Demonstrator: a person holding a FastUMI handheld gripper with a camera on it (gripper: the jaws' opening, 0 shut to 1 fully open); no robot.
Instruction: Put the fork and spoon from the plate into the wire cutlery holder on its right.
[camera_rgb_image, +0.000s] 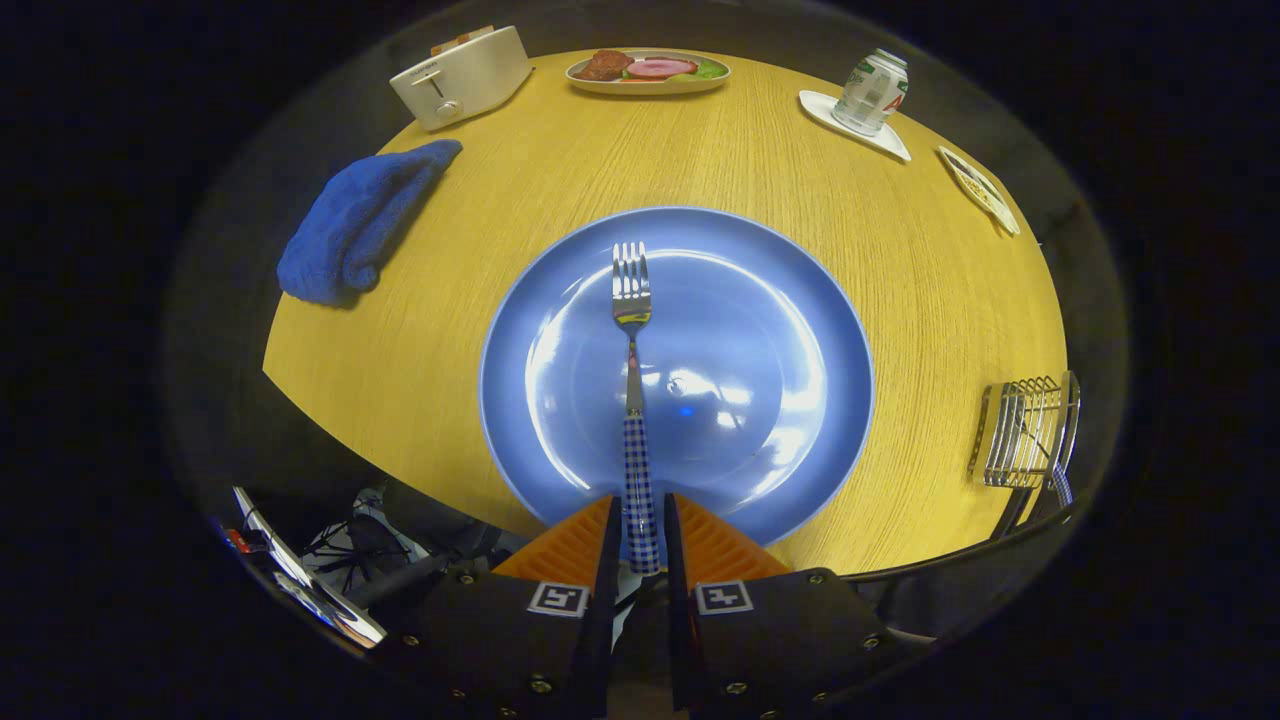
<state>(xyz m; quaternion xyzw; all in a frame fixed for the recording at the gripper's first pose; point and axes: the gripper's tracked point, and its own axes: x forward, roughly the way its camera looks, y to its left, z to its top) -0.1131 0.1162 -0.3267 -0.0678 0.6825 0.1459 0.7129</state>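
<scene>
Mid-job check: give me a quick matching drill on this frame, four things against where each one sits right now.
Things:
1. fork
2. blue cloth
3. wire cutlery holder
4. toaster

Places:
A. far side of the table, beyond the cloth
B. right of the blue plate, near the table edge
C. handle between the fingers of the gripper, tines over the plate
D. left of the plate, on the wood

Pairs: 1-C, 2-D, 3-B, 4-A

Bare desk (930, 300) is left between the blue plate (800, 330) and the wire cutlery holder (1020, 432); nothing is set there.
</scene>
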